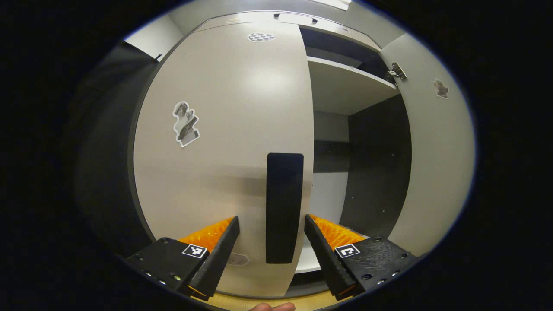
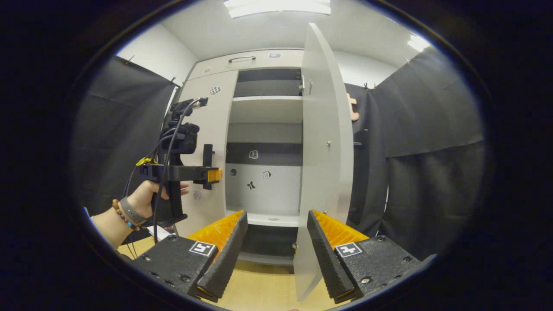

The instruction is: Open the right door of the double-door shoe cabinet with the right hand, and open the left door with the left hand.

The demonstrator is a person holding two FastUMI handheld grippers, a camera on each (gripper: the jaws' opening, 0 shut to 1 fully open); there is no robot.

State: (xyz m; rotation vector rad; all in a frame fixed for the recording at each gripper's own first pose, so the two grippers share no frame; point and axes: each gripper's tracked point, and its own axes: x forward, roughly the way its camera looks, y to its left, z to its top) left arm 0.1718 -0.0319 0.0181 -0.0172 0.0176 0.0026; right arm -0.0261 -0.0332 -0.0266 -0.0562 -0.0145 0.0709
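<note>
We see the shoe cabinet point(image 2: 265, 142) standing against the black cloth wall, and we take it as our landmark. Its right door point(image 2: 322, 172) is swung wide open, edge-on toward us in the right gripper view, with a small knob partway up its inner face. Its left door point(image 1: 224, 151) is shut, flush with the cabinet front.

On the left door, near the edge that meets the cabinet's middle, sits a tall black handle point(image 1: 284, 207). In the left gripper view our left gripper point(image 1: 271, 231) faces that handle, its fingers spread wide with the handle between them; neither finger touches it, and the gripper holds nothing. In the right gripper view we see the same gripper from the side, held by a hand point(image 2: 149, 196) with a bracelet and a wristband, its tips just beside the handle at the cabinet's left door.

Our right gripper point(image 2: 276, 233) hangs in front of the cabinet, well apart from it, below the open compartment. Its fingers stand wide apart and hold nothing; the lower edge of the right door shows between them, without contact.

Inside the cabinet we see a pale shelf point(image 2: 265, 98) near the top and a few small stickers point(image 2: 259, 175) on the back panel. A cut-out sticker point(image 1: 185, 124) sits on the left door's face, and a checkered one point(image 1: 261, 37) near its top.
</note>
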